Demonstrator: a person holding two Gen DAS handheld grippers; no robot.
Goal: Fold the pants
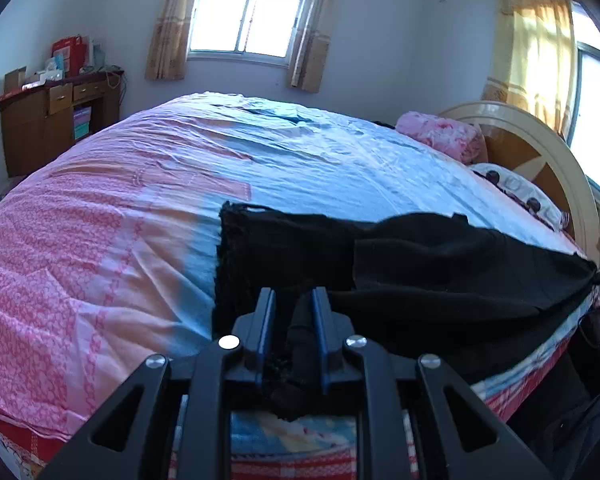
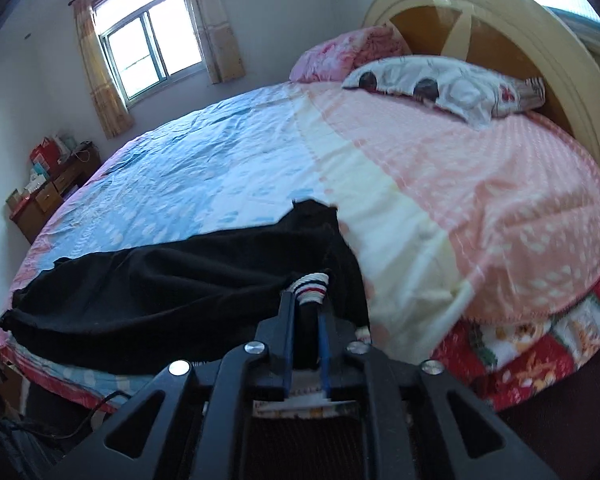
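While spread along the bed's (image 1: 300,152) near edge: black pants (image 1: 420,264) lie lower centre of both views.
Writing: none readable.
Left gripper (image 1: 293,304): fingers nearly closed, pinching a bunch of black cloth.
Right gripper (image 2: 305,300): narrow gap, clamped on the white striped cuff (image 2: 310,286).
Cabinet (image 1: 56,120): upper left, boxes on top.

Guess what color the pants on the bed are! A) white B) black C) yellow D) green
B: the pants spread along the near edge of the bed are black, and both the left gripper and the right gripper have black cloth between their jaws.
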